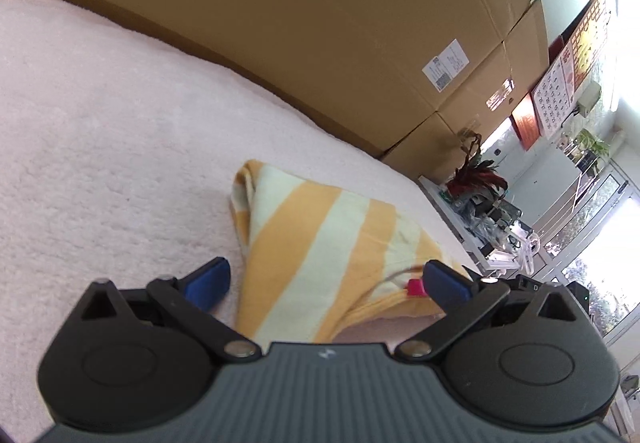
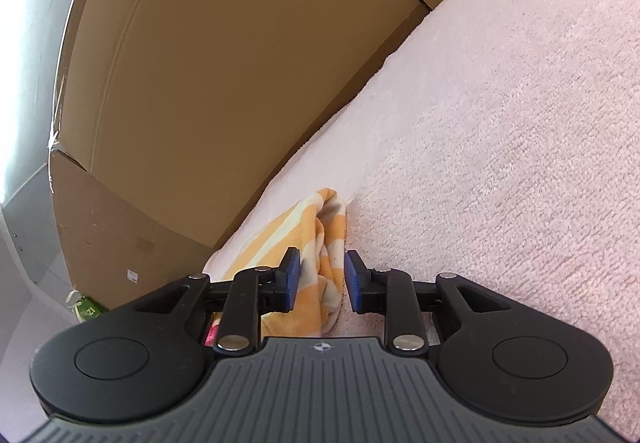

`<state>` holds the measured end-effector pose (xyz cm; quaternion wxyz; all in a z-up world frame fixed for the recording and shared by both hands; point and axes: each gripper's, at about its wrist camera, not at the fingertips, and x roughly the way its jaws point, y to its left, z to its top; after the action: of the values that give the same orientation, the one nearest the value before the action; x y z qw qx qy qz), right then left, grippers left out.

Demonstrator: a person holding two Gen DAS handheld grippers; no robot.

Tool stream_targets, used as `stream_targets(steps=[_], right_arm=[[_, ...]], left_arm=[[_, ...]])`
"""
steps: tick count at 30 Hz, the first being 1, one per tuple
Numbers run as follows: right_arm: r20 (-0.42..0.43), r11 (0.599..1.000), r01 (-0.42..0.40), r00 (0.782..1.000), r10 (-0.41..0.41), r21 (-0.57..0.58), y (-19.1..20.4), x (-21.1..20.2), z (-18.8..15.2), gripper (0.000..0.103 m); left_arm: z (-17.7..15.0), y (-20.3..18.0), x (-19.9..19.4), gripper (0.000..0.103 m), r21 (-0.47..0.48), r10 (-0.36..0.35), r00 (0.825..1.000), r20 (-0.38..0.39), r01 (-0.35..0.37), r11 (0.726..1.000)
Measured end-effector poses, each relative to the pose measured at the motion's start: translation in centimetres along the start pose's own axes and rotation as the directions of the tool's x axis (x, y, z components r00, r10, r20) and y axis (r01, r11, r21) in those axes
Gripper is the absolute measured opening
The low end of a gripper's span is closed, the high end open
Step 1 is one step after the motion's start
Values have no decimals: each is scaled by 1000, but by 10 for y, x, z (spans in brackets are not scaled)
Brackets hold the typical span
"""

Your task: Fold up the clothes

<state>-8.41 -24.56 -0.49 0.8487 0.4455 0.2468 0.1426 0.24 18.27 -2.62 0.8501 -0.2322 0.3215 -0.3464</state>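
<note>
The left hand-held gripper (image 1: 326, 281) is spread wide over the striped cloth (image 1: 320, 243); the right hand-held gripper (image 2: 320, 279) stands slightly parted, pinching nothing.

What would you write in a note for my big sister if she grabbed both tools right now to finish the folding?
Left tool: wide open, holding nothing; the striped yellow and cream cloth lies between its fingers.
Right tool: partly open, the cloth's bunched edge sits between the pads, seemingly not pinched.
The cloth lies on the pink fluffy blanket, near the cardboard boxes.
Done: it looks folded into a bundle.
Left: one end is still rumpled, so maybe tidy it; a small pink tag sticks out.
</note>
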Motion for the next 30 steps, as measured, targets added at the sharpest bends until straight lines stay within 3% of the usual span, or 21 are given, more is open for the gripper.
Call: stream_targets(steps=[1, 2, 4, 6, 12, 19, 25, 30], right_arm=[[-6, 1000, -16, 1000, 16, 17, -2, -1, 1, 30], [-13, 999, -44, 999, 45, 29, -2, -3, 1, 40], [-31, 994, -102, 994, 103, 31, 3, -6, 2, 72], [-64, 992, -124, 990, 124, 15, 13, -7, 2, 85], [-145, 996, 7, 989, -19, -85, 37, 8, -3, 85], [-182, 996, 78, 980, -83, -37, 40, 18, 2, 85], [-287, 993, 119, 951, -115, -3, 43, 33, 15, 87], [-325, 994, 98, 943, -75, 55, 40, 46, 19, 93]], left_arm=[[0, 0, 0, 102, -1, -4, 1000, 5, 4, 1000], [-1, 0, 0, 102, -3, -8, 1000, 3, 8, 1000], [-1, -1, -1, 102, -16, -15, 1000, -3, 15, 1000], [-1, -3, -1, 102, -27, -21, 1000, -23, 21, 999], [6, -12, 3, 102, 8, -8, 989, -149, 9, 1000], [28, -7, 8, 102, -143, 20, 954, -299, -65, 988], [34, -26, 22, 102, -34, 96, 908, -408, -121, 992], [37, -19, 29, 102, -59, 63, 914, -401, -94, 994]])
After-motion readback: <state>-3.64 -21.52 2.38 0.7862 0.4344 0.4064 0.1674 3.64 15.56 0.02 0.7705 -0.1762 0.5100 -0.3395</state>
